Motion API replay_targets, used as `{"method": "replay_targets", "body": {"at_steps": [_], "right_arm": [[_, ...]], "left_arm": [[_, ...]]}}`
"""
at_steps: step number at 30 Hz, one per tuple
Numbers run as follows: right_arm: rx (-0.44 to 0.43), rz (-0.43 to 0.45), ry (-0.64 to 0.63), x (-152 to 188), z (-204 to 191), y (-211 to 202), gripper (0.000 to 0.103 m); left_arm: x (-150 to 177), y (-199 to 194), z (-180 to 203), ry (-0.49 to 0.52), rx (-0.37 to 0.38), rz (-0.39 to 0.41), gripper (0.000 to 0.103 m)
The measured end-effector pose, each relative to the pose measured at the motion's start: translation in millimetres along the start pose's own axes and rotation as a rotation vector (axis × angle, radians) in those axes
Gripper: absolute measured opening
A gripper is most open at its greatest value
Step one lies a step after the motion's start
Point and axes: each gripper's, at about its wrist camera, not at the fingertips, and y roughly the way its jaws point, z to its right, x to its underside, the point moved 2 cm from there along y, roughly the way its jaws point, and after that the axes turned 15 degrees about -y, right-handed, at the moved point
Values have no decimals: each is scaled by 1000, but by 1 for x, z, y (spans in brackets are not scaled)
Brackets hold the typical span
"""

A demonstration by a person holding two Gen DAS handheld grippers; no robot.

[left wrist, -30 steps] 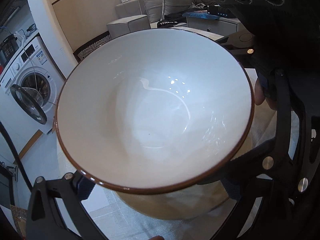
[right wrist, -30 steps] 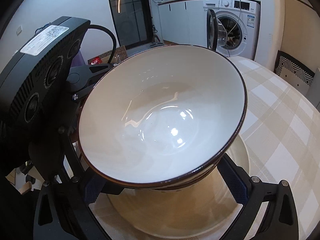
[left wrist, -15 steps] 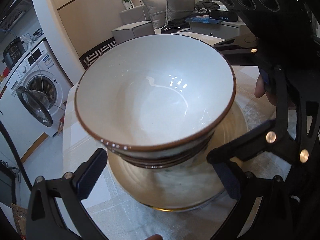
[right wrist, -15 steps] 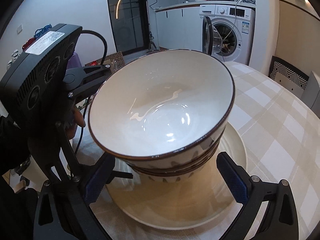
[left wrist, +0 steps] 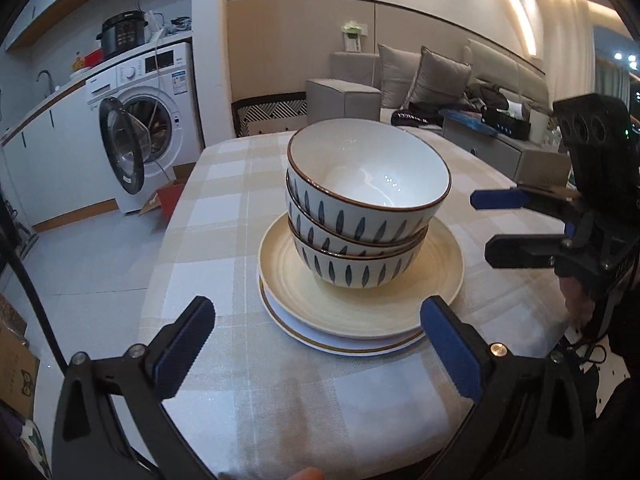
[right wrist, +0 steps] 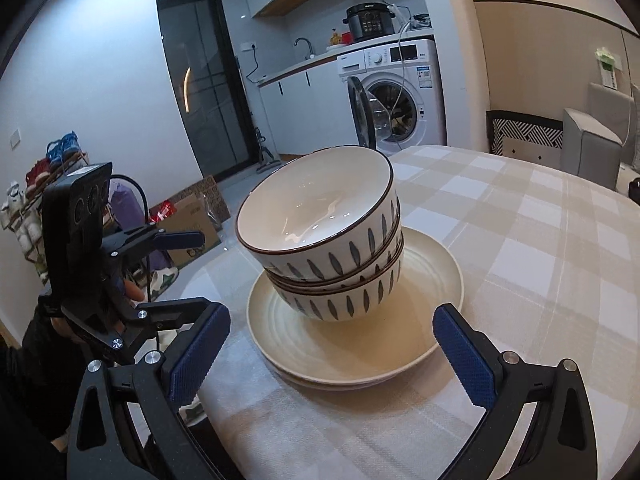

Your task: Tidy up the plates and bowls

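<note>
Three white bowls with dark leaf marks and brown rims (left wrist: 368, 184) are nested in a stack, the top one tilted a little. They rest on a cream plate (left wrist: 288, 264) that lies on a white gold-rimmed plate (left wrist: 320, 344). My left gripper (left wrist: 318, 346) is open, its blue pads short of the plates and holding nothing. My right gripper (left wrist: 504, 222) is also open and stands off to the right of the stack. The right wrist view shows the same bowls (right wrist: 320, 216) and cream plate (right wrist: 432, 272), with the right gripper (right wrist: 330, 346) open in front and the left gripper (right wrist: 180, 274) at the left.
A checked tablecloth (left wrist: 224, 208) covers the round table, whose edge curves close behind the plates' left side. A washing machine (left wrist: 148, 128) with its door open stands beyond, with cardboard boxes (right wrist: 188, 216) on the floor. A grey sofa (left wrist: 420, 80) is at the back.
The top bowl, held up close between both grippers a second ago, now sits on the stack. Both grippers have opened and drawn back from it.
</note>
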Motion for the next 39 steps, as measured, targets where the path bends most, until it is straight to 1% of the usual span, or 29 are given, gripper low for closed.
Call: {"method": "replay_targets", "body": {"at_steps": [3,5,9,13,16,19,22,24,27,33,35,37,39], "right_arm": [[16,38,32,6,-8,-10,103],[40,62,51,11,-11,-17,103],[73,112,93,20,-11,-24,103],[127,116,97,33,-18,-28,103],[171,130,76,42,-25,-28,103],[200,158,83,51,-30,-26,103],[232,172,75,60,-39,-24,103],[237,177,80,66,-44,-23,103],[242,176,76,71,-51,-22,103],[269,182,52,72,-59,-26,103],[274,179,59,73,-60,-27,103],[275,190,86,75,-60,-29,103],[274,195,90,75,-61,-29,103]], "left_arm": [[5,-6,8,-26,-27,63,103],[8,-7,9,-55,-36,90,103],[15,-3,6,-112,-80,126,103],[23,-2,7,-143,-94,160,103],[28,2,9,-149,-104,164,103],[35,4,11,-151,-108,177,103],[42,5,13,-157,-101,184,103],[47,6,15,-148,-111,190,103],[53,6,17,-149,-105,190,103],[53,1,16,-154,-99,206,103],[57,-1,14,-157,-96,207,103],[59,0,13,-155,-91,192,103],[60,1,14,-147,-104,196,103]]}}
